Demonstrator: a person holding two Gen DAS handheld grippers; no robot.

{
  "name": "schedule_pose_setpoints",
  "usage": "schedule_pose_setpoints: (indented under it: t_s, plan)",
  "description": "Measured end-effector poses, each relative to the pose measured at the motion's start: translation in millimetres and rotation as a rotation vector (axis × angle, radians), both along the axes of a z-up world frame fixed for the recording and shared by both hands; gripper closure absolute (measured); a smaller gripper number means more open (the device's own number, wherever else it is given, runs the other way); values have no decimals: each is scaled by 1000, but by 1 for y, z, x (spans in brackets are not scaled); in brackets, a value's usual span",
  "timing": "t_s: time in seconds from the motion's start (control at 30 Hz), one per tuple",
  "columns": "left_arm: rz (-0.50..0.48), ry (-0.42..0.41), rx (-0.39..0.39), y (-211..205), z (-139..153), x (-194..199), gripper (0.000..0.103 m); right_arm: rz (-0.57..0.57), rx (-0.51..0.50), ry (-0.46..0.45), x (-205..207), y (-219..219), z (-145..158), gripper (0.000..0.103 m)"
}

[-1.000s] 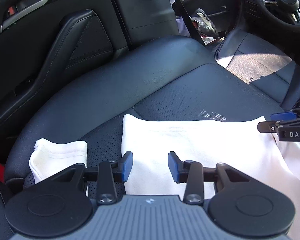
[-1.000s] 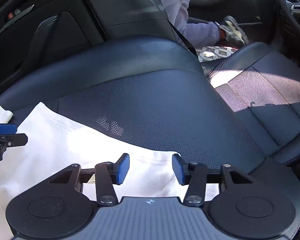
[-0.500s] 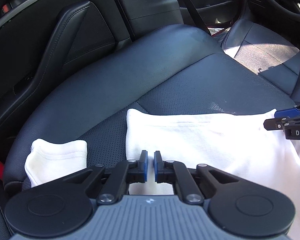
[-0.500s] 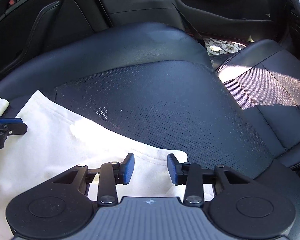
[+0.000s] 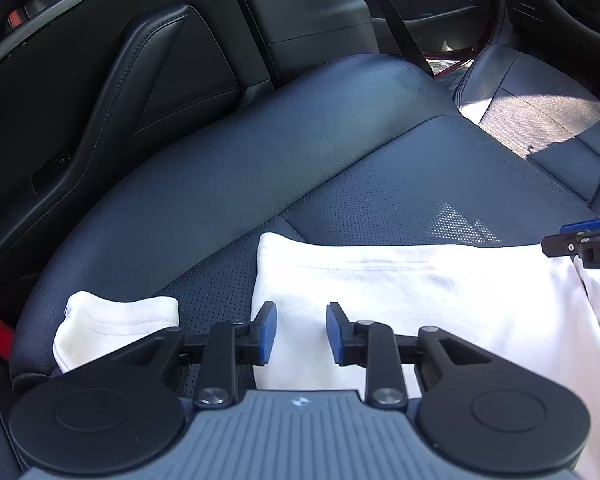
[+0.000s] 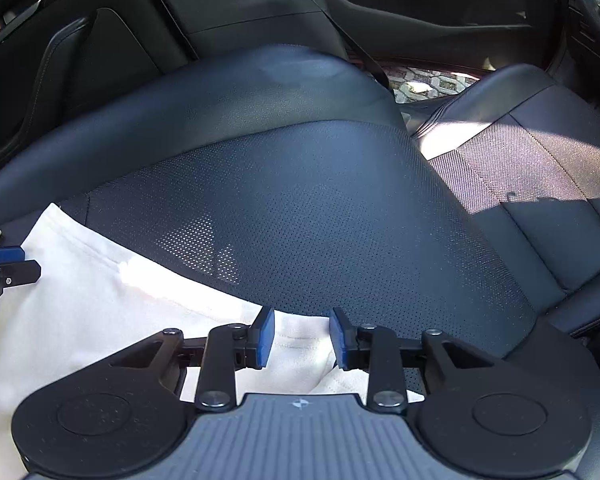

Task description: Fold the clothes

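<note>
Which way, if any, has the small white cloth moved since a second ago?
No. The small white cloth sits at the same edge of the seat, with the same gap to the large white garment.

Left hand-held gripper (image 5: 301,332) jaws reopening after pinching shut; right (image 6: 302,336) narrowing.
</note>
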State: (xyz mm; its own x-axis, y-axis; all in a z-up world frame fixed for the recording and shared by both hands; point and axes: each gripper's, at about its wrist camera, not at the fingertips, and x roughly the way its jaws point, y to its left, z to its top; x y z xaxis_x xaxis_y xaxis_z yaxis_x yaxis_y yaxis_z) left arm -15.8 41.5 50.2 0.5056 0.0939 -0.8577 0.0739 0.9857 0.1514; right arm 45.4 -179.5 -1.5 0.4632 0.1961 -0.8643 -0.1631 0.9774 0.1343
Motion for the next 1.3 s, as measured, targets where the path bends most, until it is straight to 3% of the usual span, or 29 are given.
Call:
schedule_pose_setpoints:
  t_s: [0.4, 0.53, 0.63, 0.73, 0.8, 0.87, 0.9, 0.93, 1.07, 1.3]
  plan:
    - [25, -25, 37, -3, -3, 7, 75, -9, 13, 32, 3, -6, -7, 69]
    - [23, -37, 59, -6, -2, 6, 74, -6, 12, 28, 3, -6, -8, 81]
    - [45, -80, 93, -4, 2, 2, 52, -6, 7, 28, 4, -7, -8, 90]
    - [44, -82, 104, -2, 3, 2, 47, -3, 4, 16, 4, -4, -5, 93]
    - [47, -51, 94, 1, -2, 5, 49, 4, -7, 6, 5, -1, -4, 94]
    - [48, -34, 84, 4, -5, 7, 72, 9, -17, -1, 6, 2, -3, 94]
    - [44, -33, 82, 6, -6, 8, 77, 12, -21, -4, 6, 3, -2, 94]
    - [40, -31, 81, 7, -6, 8, 98, 15, -26, -7, 7, 4, -1, 94]
    - [41, -55, 114, 8, -6, 6, 99, 15, -29, -28, 11, 8, 2, 95]
    - [136, -153, 173, 26, 13, 5, 99, 5, 21, -109, 33, 19, 18, 95]
